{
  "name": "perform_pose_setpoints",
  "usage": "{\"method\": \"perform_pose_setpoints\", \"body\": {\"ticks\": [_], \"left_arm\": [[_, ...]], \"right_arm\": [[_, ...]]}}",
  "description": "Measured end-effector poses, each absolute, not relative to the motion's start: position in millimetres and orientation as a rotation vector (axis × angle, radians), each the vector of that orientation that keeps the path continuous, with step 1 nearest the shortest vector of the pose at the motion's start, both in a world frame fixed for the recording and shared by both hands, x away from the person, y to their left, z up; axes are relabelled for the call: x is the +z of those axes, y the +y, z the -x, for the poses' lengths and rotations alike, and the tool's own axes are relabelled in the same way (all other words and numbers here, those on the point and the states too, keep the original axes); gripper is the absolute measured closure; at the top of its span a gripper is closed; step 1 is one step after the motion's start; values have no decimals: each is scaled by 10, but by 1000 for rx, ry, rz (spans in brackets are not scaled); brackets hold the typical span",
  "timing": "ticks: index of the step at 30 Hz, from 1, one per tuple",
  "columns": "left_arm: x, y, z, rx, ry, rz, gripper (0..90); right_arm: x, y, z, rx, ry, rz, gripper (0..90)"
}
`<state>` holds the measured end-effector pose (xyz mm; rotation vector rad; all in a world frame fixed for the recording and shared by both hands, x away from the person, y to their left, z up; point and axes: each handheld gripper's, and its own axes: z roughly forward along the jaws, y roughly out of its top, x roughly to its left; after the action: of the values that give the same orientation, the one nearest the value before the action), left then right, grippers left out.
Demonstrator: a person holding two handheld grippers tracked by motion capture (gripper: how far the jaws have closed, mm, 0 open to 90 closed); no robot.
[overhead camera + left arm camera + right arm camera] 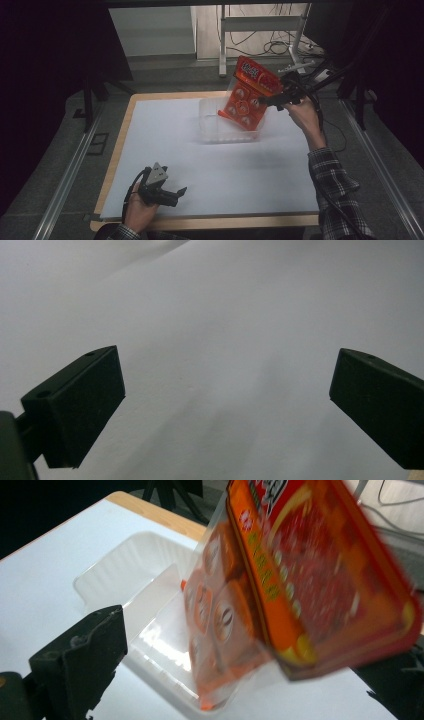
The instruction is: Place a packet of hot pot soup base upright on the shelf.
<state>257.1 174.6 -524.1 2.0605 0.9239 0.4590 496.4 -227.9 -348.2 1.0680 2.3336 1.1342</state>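
My right gripper [270, 100] stands spread wide, the glossy orange-red snack packet [249, 93] between its jaws (leaning, lower end in the clear plastic tray [212, 131]). My left gripper [172, 192] hangs open over white paper [200, 170].

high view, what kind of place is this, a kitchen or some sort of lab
Most likely a lab or recording workspace, not a kitchen: a wooden table under a plain white sheet, loose black cables on the floor by a metal stand, and dark curtains at the sides.
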Motion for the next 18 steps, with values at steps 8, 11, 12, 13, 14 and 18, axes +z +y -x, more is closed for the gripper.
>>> {"method": "perform_pose_setpoints", "body": {"ticks": [8, 11, 12, 13, 14, 18], "left_arm": [[-5242, 1746, -2569, 459, 923, -2057, 8], [-5243, 1745, -2569, 460, 923, -2057, 9], [-5243, 1745, -2569, 459, 923, -2057, 8], [-5244, 1745, -2570, 460, 923, -2057, 9], [-5244, 1744, -2570, 459, 922, -2057, 9], [-5244, 1739, -2567, 460, 915, -2060, 8]], "right_arm": [[-3684, -2339, -4742, 1099, 2312, -1072, 1], [-3727, -2363, -4698, 1108, 2317, -1076, 1], [-3771, -2382, -4651, 1118, 2315, -1076, 1], [-3793, -2387, -4624, 1117, 2315, -1070, 1], [-3793, -2387, -4624, 1117, 2315, -1070, 1], [-3894, -2410, -4470, 1134, 2321, -1043, 2]]}}
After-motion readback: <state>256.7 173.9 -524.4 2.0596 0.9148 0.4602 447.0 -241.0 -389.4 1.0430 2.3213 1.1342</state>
